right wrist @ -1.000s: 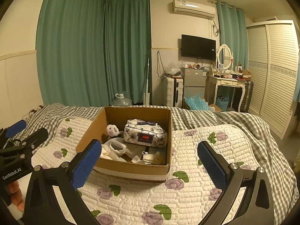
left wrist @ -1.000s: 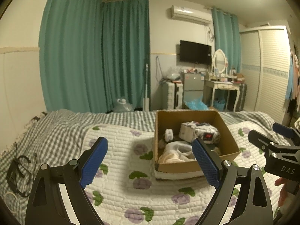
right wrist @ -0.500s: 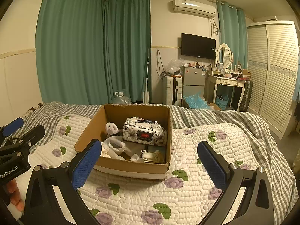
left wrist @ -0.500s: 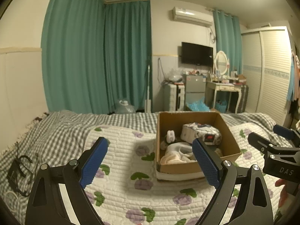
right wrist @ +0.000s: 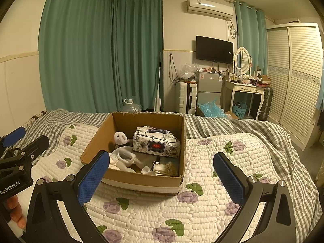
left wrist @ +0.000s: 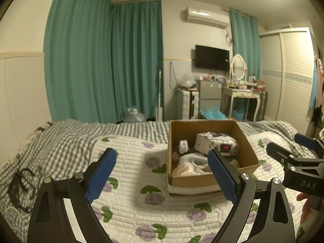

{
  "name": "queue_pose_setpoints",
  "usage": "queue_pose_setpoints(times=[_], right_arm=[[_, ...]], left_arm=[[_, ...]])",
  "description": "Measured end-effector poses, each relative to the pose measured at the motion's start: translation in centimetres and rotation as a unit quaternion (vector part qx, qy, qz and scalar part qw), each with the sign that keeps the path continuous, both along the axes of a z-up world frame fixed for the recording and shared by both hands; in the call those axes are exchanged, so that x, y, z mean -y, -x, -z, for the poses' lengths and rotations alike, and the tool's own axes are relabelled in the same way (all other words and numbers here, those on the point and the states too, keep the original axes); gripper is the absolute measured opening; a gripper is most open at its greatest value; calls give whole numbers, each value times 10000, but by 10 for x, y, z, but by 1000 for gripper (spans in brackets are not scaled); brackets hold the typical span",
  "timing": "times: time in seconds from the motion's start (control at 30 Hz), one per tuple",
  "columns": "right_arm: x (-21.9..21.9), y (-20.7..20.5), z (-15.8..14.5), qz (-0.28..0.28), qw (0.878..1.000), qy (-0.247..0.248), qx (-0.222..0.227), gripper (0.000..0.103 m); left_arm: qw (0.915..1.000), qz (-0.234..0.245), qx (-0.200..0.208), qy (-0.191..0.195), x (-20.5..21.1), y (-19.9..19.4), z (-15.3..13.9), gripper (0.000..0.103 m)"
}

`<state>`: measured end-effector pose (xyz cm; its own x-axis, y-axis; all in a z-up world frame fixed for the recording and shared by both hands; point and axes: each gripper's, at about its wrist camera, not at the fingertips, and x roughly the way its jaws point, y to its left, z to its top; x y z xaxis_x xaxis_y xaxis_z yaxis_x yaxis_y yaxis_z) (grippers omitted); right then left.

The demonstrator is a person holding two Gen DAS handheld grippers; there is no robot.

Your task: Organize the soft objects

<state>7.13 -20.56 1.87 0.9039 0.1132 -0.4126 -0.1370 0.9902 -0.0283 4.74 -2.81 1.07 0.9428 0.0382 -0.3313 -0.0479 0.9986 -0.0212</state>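
Cardboard box sits right of centre in the left wrist view on the quilted bedspread, holding soft cloths and a floral tissue pack; the left gripper spreads wide, empty, at lower frame. From the right wrist view the box lies centre, and the right gripper gapes empty below it.

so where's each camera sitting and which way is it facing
Left wrist view: rides the left hand-held gripper, facing across the bed to the cardboard box at right of centre; its open blue fingers, the right hand-held gripper and a fingertip show.
Right wrist view: rides the right hand-held gripper, box nearly dead ahead; open fingers, the left gripper and fingertips show.
Shared: box, floral tissue pack, quilt, curtains, TV.
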Motion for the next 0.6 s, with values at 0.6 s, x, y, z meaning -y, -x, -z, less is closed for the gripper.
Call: queue_pose_setpoints(times=[0.6], right_arm=[[3, 1, 4, 58, 10000, 28, -11, 103]], left_arm=[[10000, 36, -72, 48, -3, -1, 1, 93]])
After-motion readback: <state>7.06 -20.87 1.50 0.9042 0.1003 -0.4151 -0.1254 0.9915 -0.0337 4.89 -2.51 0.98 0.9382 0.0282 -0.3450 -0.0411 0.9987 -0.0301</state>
